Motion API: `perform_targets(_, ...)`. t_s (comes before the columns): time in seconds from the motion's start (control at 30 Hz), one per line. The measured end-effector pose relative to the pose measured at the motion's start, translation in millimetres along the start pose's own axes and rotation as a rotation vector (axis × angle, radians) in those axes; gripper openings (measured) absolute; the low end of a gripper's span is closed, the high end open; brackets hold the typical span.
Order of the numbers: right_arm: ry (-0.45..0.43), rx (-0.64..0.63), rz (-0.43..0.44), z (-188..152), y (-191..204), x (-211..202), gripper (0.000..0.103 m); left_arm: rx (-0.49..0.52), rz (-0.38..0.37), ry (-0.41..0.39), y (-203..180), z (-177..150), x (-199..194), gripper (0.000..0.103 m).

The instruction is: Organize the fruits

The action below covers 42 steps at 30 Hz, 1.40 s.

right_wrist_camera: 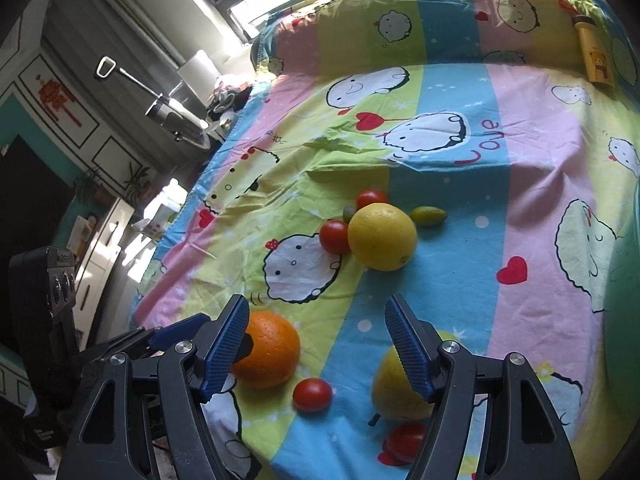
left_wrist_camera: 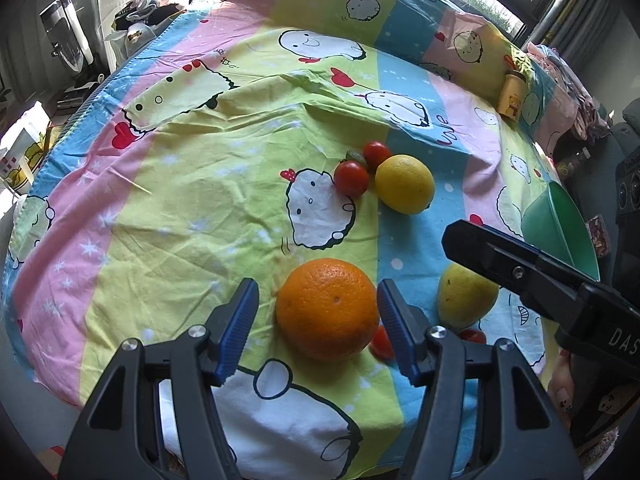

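Both grippers stand apart over the fruits, nothing clamped yet.

The left gripper [left_wrist_camera: 318,320] brackets the orange [left_wrist_camera: 327,310] at lower centre; a careless close may roll it onto the cherry tomato [left_wrist_camera: 382,342]. The right gripper [right_wrist_camera: 316,344] hangs open beside the pear [right_wrist_camera: 400,388], which its finger half hides. The green bowl [left_wrist_camera: 560,228] is cut off at right.

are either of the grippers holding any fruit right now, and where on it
Nothing is held. The left gripper straddles the orange with gaps at both pads; the right gripper is open over the cloth.
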State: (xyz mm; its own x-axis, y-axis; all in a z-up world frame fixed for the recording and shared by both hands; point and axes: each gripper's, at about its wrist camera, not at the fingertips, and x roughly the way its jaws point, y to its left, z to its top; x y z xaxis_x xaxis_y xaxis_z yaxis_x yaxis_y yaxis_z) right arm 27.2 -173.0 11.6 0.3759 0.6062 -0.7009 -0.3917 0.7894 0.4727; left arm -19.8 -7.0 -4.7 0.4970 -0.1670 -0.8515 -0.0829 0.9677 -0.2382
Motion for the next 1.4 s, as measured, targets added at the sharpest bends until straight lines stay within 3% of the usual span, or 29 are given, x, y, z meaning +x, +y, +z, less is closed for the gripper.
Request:
perform_targets(0.47,0.1,-0.018,0.083,-4,14,33,0.071,-0.001,-0.026,0.003,3,-12,6,0.06)
perform_targets(0.6,0.129,-0.024,0.111,-5,19,40,0.059,0.007,-0.023,-0.003,1,-13,6,0.06)
perform_targets(1.0,0.222,-0.02,0.124,-13,24,68,0.059,0.052,0.003,-0.014,-5,-17,8,0.062)
perform_targets(1.4,0.196,-0.052,0.128,-16,29,69,0.058,0.072,0.019,-0.028,-11,-18,9,0.056)
